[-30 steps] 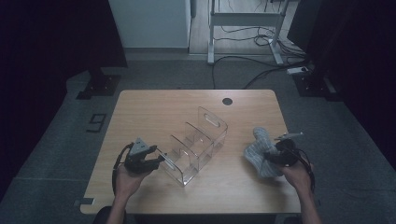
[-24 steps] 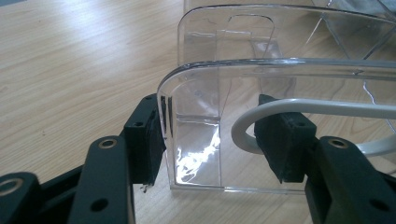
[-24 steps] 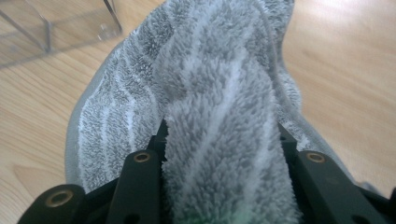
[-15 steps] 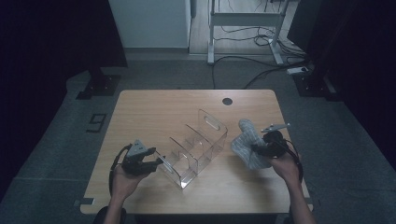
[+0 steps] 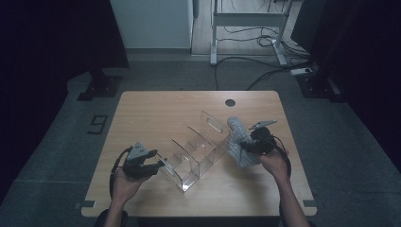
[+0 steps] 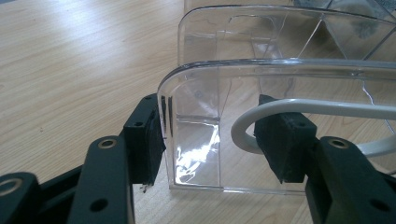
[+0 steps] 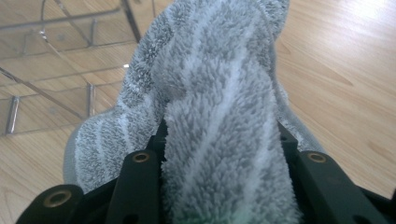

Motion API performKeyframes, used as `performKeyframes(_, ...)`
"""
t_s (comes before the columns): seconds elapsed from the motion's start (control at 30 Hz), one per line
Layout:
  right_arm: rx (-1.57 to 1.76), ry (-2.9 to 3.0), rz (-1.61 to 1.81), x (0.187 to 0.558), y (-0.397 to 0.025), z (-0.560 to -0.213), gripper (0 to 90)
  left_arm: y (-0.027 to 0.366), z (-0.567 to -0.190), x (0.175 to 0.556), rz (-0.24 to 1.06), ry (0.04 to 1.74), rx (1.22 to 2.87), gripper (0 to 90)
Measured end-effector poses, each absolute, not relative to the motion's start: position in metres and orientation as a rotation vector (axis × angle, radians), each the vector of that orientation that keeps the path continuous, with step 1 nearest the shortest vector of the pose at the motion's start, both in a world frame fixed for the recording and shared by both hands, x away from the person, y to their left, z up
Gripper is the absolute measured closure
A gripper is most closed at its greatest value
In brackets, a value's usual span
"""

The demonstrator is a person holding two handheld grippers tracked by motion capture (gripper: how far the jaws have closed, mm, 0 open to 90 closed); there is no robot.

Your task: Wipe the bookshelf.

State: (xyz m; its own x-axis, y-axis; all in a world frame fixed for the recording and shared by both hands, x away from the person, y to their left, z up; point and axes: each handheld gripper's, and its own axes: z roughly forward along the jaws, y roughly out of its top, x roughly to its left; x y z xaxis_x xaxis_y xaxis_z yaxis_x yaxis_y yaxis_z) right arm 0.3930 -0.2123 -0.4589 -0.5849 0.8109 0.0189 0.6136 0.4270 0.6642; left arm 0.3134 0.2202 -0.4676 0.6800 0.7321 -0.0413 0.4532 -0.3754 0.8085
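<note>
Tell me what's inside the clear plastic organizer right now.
The clear organizer's visible compartments look empty, wood showing through. The striped grey towel is outside it, clamped in the right gripper.

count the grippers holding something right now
2. The left gripper straddles the near end wall of the clear organizer, jaws on either side. The right gripper is shut on the grey striped towel beside the organizer's far end.
</note>
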Motion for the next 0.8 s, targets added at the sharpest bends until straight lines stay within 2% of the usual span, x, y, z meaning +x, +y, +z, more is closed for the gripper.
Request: performKeyframes(0.8, 1.043, 2.460, 1.012, 0.383, -0.173, -0.461, 59.1, 0.217, -0.466, 0.313, 0.408, 0.906, 2.049, 44.0)
